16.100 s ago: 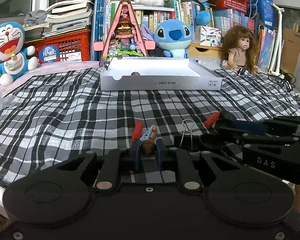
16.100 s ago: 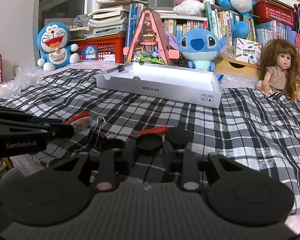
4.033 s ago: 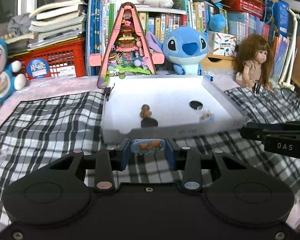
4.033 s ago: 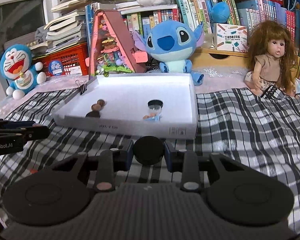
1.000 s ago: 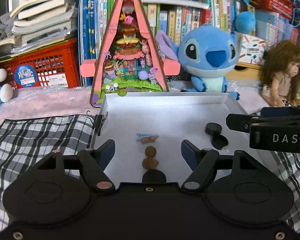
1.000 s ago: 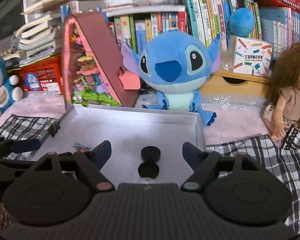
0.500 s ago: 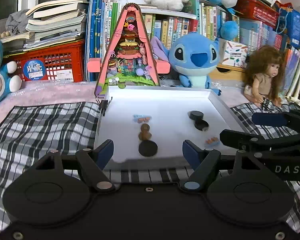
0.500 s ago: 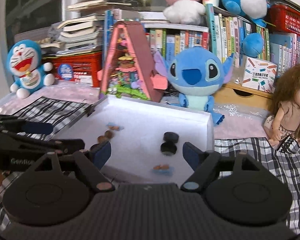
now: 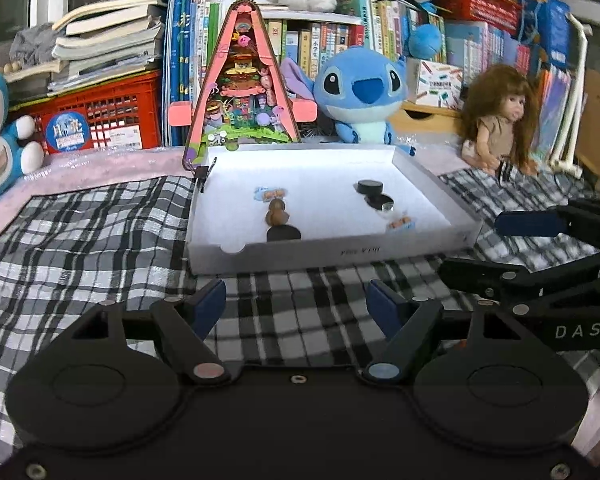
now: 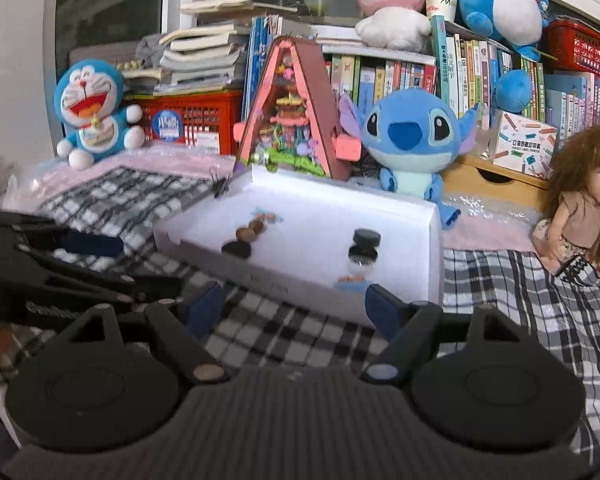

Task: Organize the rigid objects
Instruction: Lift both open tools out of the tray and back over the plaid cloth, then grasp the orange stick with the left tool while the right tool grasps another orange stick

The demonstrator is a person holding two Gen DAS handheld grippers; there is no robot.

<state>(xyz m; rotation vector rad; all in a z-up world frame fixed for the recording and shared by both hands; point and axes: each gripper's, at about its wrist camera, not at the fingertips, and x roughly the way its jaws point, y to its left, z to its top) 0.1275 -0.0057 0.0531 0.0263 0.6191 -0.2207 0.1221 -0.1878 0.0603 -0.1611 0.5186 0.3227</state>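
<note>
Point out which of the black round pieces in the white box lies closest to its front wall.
The black disc lying flat just behind the front wall, below the brown figure. The other two black caps sit farther back on the right.

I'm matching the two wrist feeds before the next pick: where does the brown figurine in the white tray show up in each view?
Left wrist: brown figurine sits left of centre in the white tray, just beyond a black disc.
Right wrist: brown figurine lies in the tray's left part, near the front wall, beside the same black disc.
Shared landmark: the blue plush behind the tray.
</note>
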